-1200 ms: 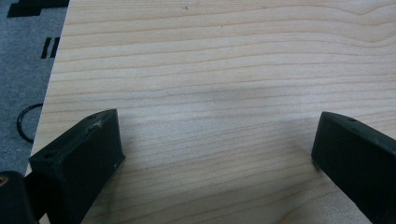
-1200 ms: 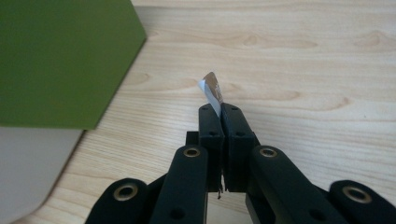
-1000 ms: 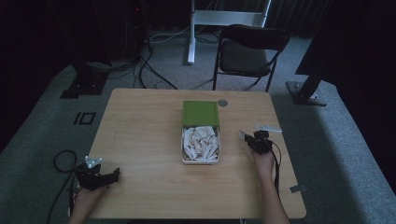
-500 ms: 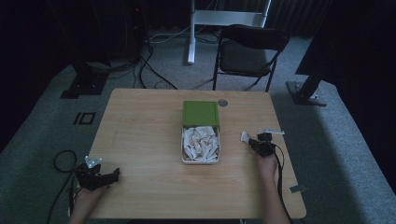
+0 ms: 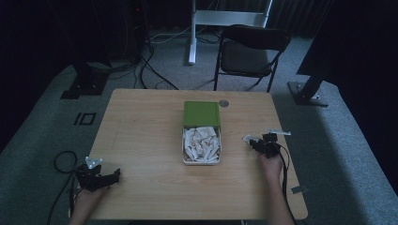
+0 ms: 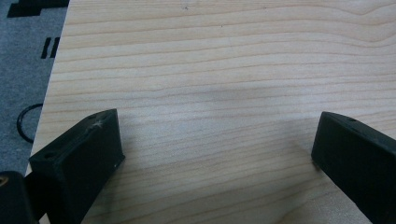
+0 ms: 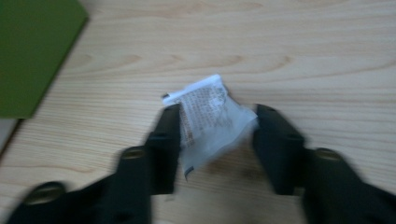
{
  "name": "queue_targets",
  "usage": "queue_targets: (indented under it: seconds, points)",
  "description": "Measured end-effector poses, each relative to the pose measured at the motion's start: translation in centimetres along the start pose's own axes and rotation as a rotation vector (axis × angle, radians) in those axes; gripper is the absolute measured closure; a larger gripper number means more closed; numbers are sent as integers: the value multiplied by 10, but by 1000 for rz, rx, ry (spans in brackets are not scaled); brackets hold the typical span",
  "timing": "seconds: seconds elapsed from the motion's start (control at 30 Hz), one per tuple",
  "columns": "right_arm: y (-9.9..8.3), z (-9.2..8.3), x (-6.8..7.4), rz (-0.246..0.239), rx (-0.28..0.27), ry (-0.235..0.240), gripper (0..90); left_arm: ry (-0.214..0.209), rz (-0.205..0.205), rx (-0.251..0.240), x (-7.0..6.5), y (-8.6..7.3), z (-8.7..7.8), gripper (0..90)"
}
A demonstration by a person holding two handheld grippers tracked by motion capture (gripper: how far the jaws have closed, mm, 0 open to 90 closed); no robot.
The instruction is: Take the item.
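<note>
Now that my right gripper (image 7: 217,140) has just opened its jaws halfway, the white printed sachet (image 7: 210,123) lies loose between them, which I judge released beside the tin (image 5: 202,161).

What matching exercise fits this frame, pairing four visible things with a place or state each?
Things:
1. white packet
2. green lid
3. left gripper
4. folding chair

Places or states:
a. on the floor beyond the table
b. between the right gripper's fingers
c. open over bare wood
d. at the far end of the tin of white packets

Pairs: 1-b, 2-d, 3-c, 4-a
</note>
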State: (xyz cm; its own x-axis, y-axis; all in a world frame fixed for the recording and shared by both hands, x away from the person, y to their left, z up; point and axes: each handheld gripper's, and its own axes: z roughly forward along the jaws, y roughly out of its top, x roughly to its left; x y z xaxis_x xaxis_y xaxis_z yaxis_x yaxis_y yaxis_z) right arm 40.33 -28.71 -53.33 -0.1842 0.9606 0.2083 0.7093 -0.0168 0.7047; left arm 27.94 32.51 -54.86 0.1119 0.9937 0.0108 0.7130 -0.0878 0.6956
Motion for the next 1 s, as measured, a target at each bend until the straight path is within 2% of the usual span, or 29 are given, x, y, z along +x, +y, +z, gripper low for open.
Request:
queue_targets:
  seconds: [0.07, 0.2, 0.27, 0.33, 0.4, 0.57, 0.7, 0.73, 0.87, 1.0]
  points:
    - [1, 0, -1, 10, 18, -12, 443, 0, 0, 0, 0, 0, 0, 26]
    - [1, -3, -1, 43, 19, 15, 286, 0, 0, 0, 0, 0, 0, 26]
    - [1, -3, 1, 34, 31, 36, 213, 0, 0, 0, 0, 0, 0, 26]
    - [0, -4, 5, 16, 41, 27, 159, 0, 0, 0, 0, 0, 0, 26]
    - [-2, -5, 7, 17, 44, 40, 104, 0, 0, 0, 0, 0, 0, 26]
    - [-9, -11, 10, -3, 18, 50, 105, 0, 0, 0, 0, 0, 0, 26]
    - [-15, -19, 10, -2, -28, -12, 105, 0, 0, 0, 0, 0, 0, 26]
    - [-17, -23, 11, -10, -38, -44, 106, 0, 0, 0, 0, 0, 0, 26]
    - [-22, -32, 10, -30, -53, -70, 106, 0, 0, 0, 0, 0, 0, 26]
    - [-28, -39, 9, -45, -54, -77, 106, 0, 1, 0, 0, 0, 0, 26]
